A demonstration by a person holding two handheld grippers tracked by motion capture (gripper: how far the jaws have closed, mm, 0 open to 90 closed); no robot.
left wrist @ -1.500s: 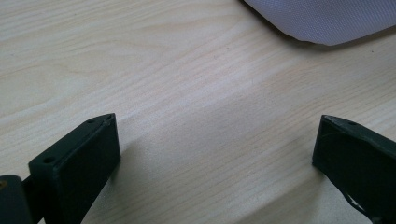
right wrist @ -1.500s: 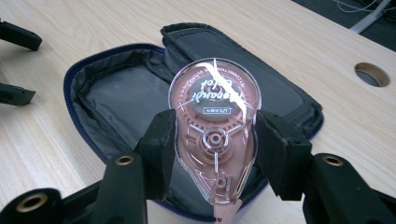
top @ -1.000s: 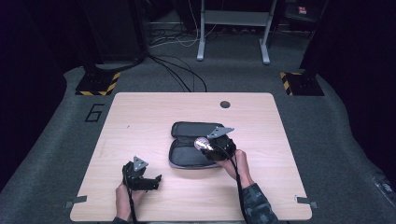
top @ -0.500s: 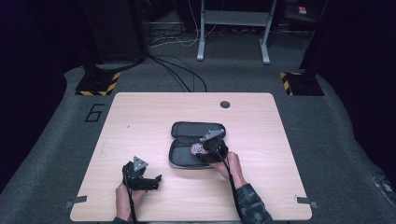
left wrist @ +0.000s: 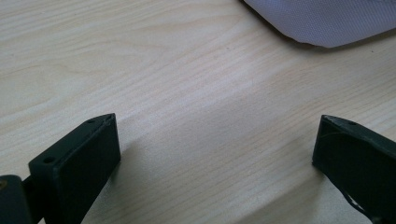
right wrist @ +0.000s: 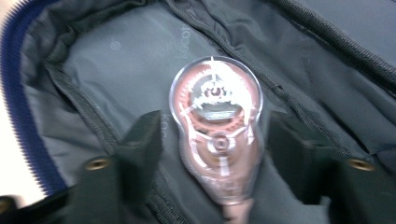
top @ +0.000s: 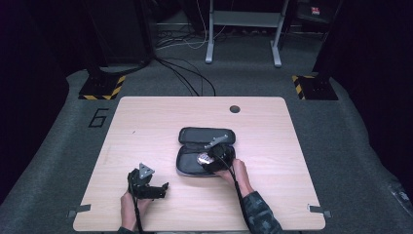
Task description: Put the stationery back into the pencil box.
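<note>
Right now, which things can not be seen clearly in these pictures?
- Correction tape dispenser: its lower tip is cut off by the bottom edge of the right gripper view, and motion blur hides its fine parts.
- Right gripper: too small in the high view to judge the gap between its jaws.
- Open pencil case: in the left gripper view, cut off by the top edge.
- Left gripper: its jaw tips are too small in the high view.

Left gripper [top: 163, 186] rests low, fingers wide apart; right gripper [top: 210, 157] points down, fingers just opened.

A clear correction-tape dispenser [right wrist: 215, 128] with pinkish reels lies flat inside the unzipped dark pencil case [top: 192, 136] — mid-table.
</note>
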